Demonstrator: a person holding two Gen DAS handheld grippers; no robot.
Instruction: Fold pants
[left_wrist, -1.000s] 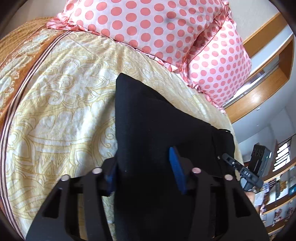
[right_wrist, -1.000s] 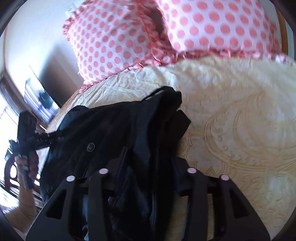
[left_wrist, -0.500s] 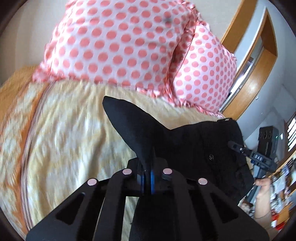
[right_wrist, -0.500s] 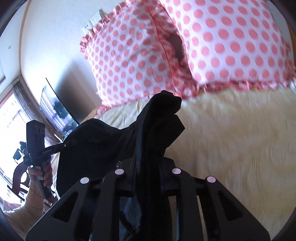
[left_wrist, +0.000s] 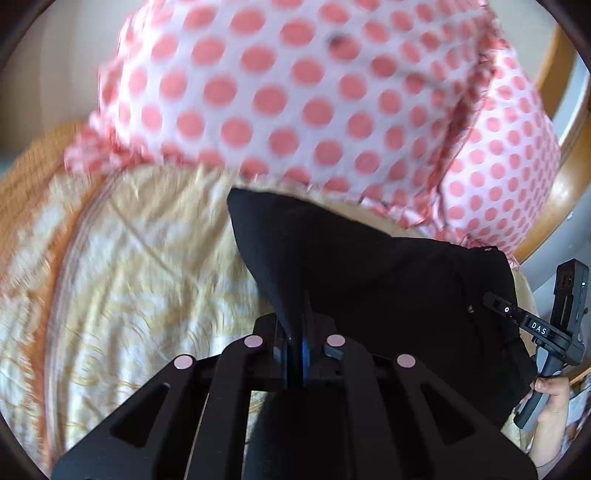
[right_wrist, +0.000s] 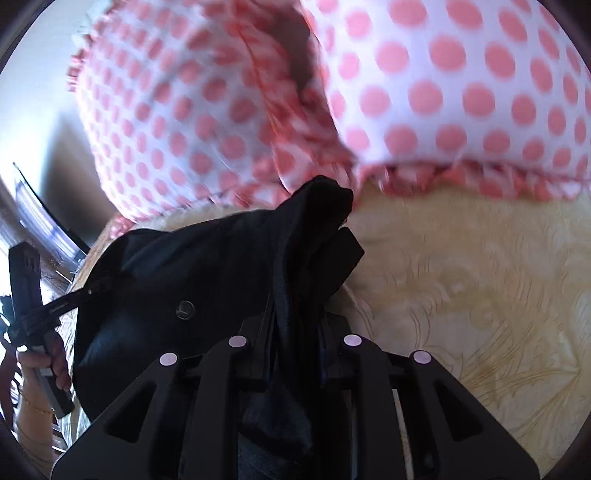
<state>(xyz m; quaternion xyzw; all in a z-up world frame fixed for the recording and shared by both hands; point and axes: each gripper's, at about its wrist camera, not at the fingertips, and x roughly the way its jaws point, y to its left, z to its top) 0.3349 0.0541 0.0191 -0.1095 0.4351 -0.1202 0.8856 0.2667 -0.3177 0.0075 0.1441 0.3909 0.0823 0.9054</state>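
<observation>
The left hand-held gripper (left_wrist: 295, 354) is clenched on a thin edge of the black pants (left_wrist: 369, 280), its blue pads pressed together with only a sliver of cloth between them. The right hand-held gripper (right_wrist: 295, 354) is clamped on a thicker bunched fold of the same pants (right_wrist: 207, 280), its jaws held a little apart by the wad of cloth. The pants hang and drape between the two, over the yellow patterned bed (left_wrist: 140, 280), with the dotted pillows (left_wrist: 295, 92) at 12 o'clock in both wrist views.

The step in hand looks like carrying one end of the pants across to lay it over the rest. To do it well:
- Keep both grips level with each other so the folded edge lands straight, not skewed.
- Hold the cloth taut between the grippers; slack will leave wrinkles inside the fold.
- The left grip has very little cloth, so a sharp tug could pull it free; move smoothly.
- Lower the edge onto the bed short of the pillows, then let go only once the layers lie flat.

Writing: in the left view, at 3 o'clock, the right gripper's body shows white letters "DAS". A round button (right_wrist: 184, 309) shows on the pants; any mark on it is too small to read.
</observation>
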